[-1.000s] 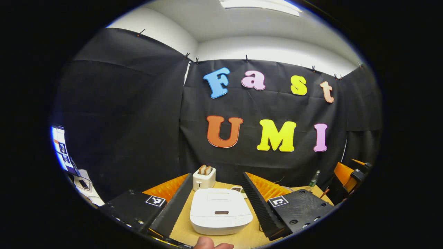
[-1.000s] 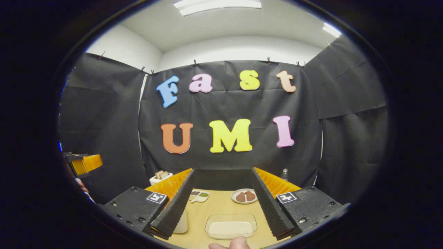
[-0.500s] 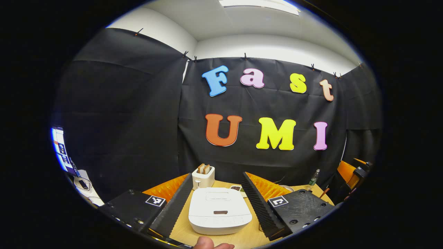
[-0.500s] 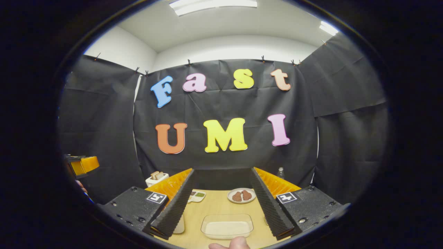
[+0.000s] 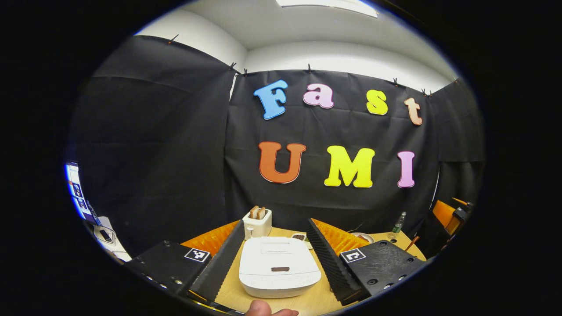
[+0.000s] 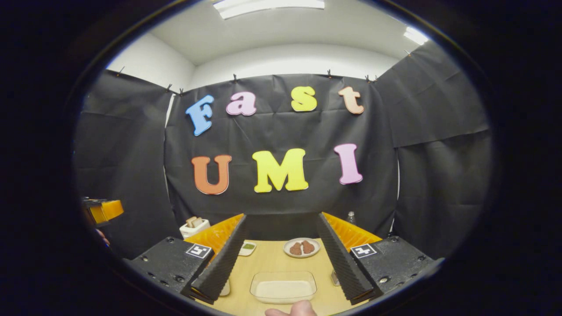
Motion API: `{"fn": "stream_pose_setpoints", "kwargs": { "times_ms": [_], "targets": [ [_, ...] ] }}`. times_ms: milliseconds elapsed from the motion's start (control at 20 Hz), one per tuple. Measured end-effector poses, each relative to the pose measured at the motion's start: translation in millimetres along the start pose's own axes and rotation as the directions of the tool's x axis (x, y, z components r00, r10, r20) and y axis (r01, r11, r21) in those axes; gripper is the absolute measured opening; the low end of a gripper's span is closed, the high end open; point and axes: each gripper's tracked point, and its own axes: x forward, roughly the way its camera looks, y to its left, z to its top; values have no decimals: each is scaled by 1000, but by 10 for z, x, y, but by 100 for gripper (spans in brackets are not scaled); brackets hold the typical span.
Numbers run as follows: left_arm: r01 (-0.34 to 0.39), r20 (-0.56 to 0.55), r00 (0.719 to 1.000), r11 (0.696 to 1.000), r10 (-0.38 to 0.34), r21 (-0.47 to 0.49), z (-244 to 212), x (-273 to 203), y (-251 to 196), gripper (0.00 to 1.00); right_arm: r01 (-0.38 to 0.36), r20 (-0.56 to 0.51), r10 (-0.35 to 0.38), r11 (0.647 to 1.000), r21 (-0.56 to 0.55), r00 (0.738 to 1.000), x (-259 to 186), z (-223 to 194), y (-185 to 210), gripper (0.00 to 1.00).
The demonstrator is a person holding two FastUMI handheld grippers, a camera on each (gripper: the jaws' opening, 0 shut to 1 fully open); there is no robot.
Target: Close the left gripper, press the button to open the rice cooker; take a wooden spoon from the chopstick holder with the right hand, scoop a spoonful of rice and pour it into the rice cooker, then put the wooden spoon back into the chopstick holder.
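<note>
No words or numbers legible. Square black-and-white coded marker [image 5: 197, 255] on left gripper [image 5: 275, 223] mount at 7 o'clock, twin at 5 o'clock. Same pair on right gripper [image 6: 281, 216] mounts. Rice cooker [image 5: 279, 265] front-panel print at 6 o'clock and bottle [image 5: 398, 226] label at 4 o'clock: too small to read.

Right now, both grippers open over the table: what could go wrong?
1. The left gripper is open, its fingers straddling the closed white rice cooker. Pressing the small dark button like this could miss; close first.
2. The white toaster stands just behind the cooker; the lid might hit it when it opens.
3. The right gripper hangs over the clear rectangular rice tray; dipping could knock it.
</note>
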Motion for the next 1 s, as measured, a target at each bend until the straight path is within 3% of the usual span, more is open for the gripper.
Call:
{"fn": "stream_pose_setpoints", "kwargs": {
  "times_ms": [300, 400, 450, 500, 550, 650, 700, 750, 850, 900, 1000],
  "targets": [
    [79, -141, 987, 997, -78, 3, -422, 29, -174, 92, 50, -20, -50, 999, -3, 999, 2, -86, -256, 99],
    [104, -217, 971, 994, -99, 11, -618, 121, -230, 86, 68, -35, -68, 998, -4, 997, 8, -158, -362, 100],
    [114, -243, 964, 993, -106, 22, -686, 162, -263, 55, 78, -43, -78, 997, -3, 996, 12, -191, -427, 99],
    [121, -264, 958, 992, -108, 35, -730, 164, -265, 56, 88, -50, -88, 996, -1, 995, 19, -216, -493, 99],
    [136, -288, 950, 990, -119, 40, -791, 209, -293, 45, 96, -55, -96, 995, 2, 994, 37, -229, -549, 99],
    [150, -343, 930, 988, -129, 35, -975, 334, -340, 45, 109, -63, -108, 994, 10, 992, 96, -253, -641, 99],
    [140, -368, 922, 990, -121, 23, -1009, 377, -305, 31, 111, -68, -110, 994, 13, 992, 124, -284, -687, 99],
    [159, -398, 906, 987, -143, 7, -1065, 365, -333, 1, 112, -74, -111, 994, 16, 991, 169, -294, -720, 99],
    [163, -459, 877, 987, -143, 3, -1275, 438, -339, 5, 109, -81, -107, 994, 21, 991, 256, -322, -785, 99],
    [161, -492, 859, 987, -145, -10, -1307, 473, -339, 0, 108, -86, -106, 994, 21, 991, 296, -352, -816, 99],
    [135, -534, 834, 990, -139, -47, -1487, 675, -279, 0, 106, -98, -103, 994, 21, 990, 390, -392, -887, 99]
  ]
}}
